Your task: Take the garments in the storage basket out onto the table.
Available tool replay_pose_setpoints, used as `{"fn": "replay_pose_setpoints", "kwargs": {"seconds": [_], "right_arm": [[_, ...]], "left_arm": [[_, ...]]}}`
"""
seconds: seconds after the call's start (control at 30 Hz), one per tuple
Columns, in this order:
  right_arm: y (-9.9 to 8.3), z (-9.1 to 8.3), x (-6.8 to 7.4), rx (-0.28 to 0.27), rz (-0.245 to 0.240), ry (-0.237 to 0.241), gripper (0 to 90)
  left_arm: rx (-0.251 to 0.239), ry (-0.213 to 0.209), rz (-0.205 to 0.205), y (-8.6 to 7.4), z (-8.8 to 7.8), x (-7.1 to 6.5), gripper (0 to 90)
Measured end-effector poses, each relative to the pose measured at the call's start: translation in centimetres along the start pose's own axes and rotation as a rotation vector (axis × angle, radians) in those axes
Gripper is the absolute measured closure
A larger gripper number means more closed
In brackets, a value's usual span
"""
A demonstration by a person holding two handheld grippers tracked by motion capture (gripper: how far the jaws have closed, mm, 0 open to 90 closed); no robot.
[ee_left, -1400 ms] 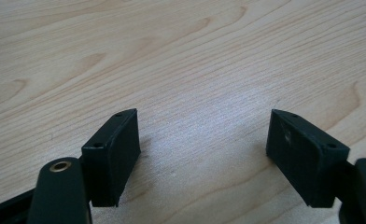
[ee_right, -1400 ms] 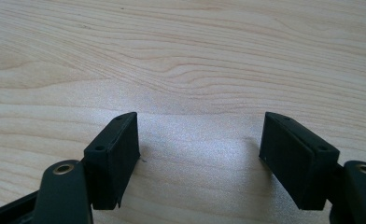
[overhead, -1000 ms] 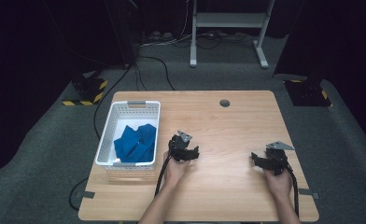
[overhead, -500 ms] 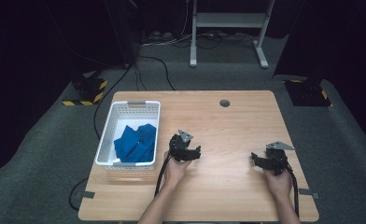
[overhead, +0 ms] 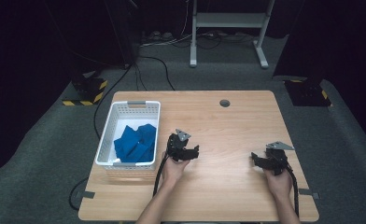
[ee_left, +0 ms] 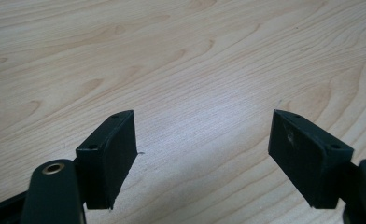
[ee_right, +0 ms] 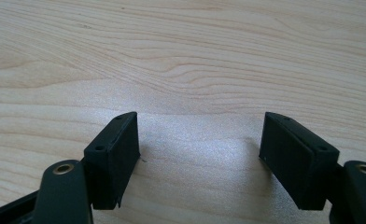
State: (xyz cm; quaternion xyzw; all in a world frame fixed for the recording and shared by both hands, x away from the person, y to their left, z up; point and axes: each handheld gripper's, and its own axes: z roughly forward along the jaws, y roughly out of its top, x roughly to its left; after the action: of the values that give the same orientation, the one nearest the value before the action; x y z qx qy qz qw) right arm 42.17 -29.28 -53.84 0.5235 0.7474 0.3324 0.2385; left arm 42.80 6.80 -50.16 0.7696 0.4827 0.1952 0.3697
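Note:
My left gripper [overhead: 186, 150] rests low over the wooden table [overhead: 228, 126] just right of a white basket [overhead: 134, 106], held in a hand. In the left gripper view its jaws stand wide apart over bare wood, the gripper [ee_left: 202, 156] open with nothing between them. My right gripper [overhead: 265, 161] sits near the table's right edge, also in a hand. The right gripper view has its jaws spread over bare wood, the gripper [ee_right: 200, 156] open and holding nothing. Crumpled blue cloth [overhead: 135, 141] lies in the basket.
A round cable hole [overhead: 224, 103] sits near the table's far edge. Black cables [overhead: 160, 172] trail from both grippers toward the near edge. Beyond the table are dark floor, a metal stand [overhead: 228, 21] and yellow-black striped blocks [overhead: 85, 93].
The left gripper has shifted slightly toward the near side of the table. The right gripper has stayed where it was.

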Motion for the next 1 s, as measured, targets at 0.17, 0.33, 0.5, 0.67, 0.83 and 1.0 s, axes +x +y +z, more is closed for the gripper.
{"fn": "replay_pose_setpoints", "kwargs": {"seconds": [0.17, 0.33, 0.5, 0.67, 0.83, 1.0], "right_arm": [[0.0, 0.0, 0.0, 0.0, 0.0, 0.0, 28.3], [0.0, 0.0, 0.0, 0.0, 0.0, 0.0, 28.3], [0.0, 0.0, 0.0, 0.0, 0.0, 0.0, 28.3], [0.0, 0.0, 0.0, 0.0, 0.0, 0.0, 28.3], [0.0, 0.0, 0.0, 0.0, 0.0, 0.0, 28.3], [0.0, 0.0, 0.0, 0.0, -0.001, 0.0, 28.3]], "left_arm": [[0.003, -0.009, 0.001, 0.2, -0.5, -0.1, 24.0], [0.005, -0.011, 0.007, 0.4, -1.0, -0.2, 24.1], [0.01, -0.019, 0.004, 0.6, -1.2, -0.2, 24.8], [0.005, -0.018, 0.0, 0.7, -1.6, -0.1, 24.8], [-0.01, -0.011, -0.008, 1.1, -2.3, 0.3, 24.8], [-0.01, 0.009, -0.007, 1.2, -2.9, 0.7, 25.1]]}}
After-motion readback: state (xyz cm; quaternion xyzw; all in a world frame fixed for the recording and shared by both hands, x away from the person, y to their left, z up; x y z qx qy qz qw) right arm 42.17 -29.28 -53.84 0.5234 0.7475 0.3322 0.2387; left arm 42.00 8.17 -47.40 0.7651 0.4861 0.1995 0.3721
